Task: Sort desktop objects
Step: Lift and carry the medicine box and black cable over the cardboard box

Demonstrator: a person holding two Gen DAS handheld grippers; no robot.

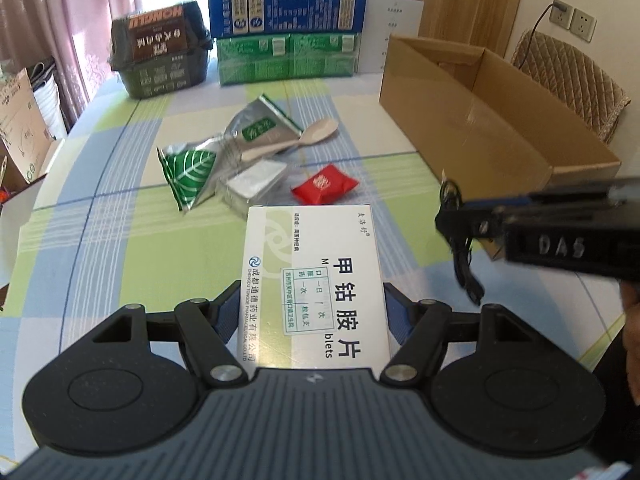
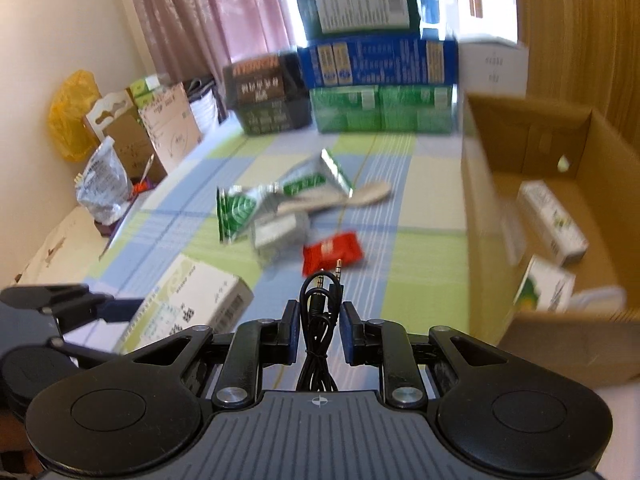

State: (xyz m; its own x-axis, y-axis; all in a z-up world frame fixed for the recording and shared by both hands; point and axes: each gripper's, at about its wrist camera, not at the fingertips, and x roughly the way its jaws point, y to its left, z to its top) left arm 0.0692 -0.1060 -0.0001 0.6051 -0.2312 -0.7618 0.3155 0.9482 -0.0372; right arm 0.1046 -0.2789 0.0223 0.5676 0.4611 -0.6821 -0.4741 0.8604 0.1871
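The white medicine box [image 1: 316, 280] is sitting between the jaws of the left gripper [image 1: 314, 308], which are pinching its long sides; its near end is hidden behind the gripper body, and it is hanging above the checked tablecloth [image 1: 120, 208]. From the right wrist view the same box [image 2: 192, 304] is showing a barcoded side, with its lower end cut off by the left gripper's linkage.

The right gripper [image 2: 320, 328] is squeezing a bundled black audio cable [image 2: 320, 308], its jaws nearly together; the cable's two plugs are sticking up beyond the pads, and its loops are running back out of sight under the gripper body.

Just beyond the medicine box, a red sachet [image 1: 325, 184], a silver foil block [image 1: 256, 184], two green-and-silver packets [image 1: 192, 172] and a pale spoon [image 1: 296, 140] are lying in a loose cluster, the spoon's handle partly covered by a packet. Motion blur is smearing their print in the right wrist view.

To the right of the box, an open cardboard carton [image 1: 472, 120] is standing along the table's edge; inside it, small white-and-green boxes [image 2: 552, 224] are blurring together and the near wall is hiding its floor. Bare cloth is lying between the cluster and the carton.

Far beyond the box, stacked blue and green cartons [image 1: 288, 36] and a dark bin [image 1: 160, 56] are lining the table's back edge.
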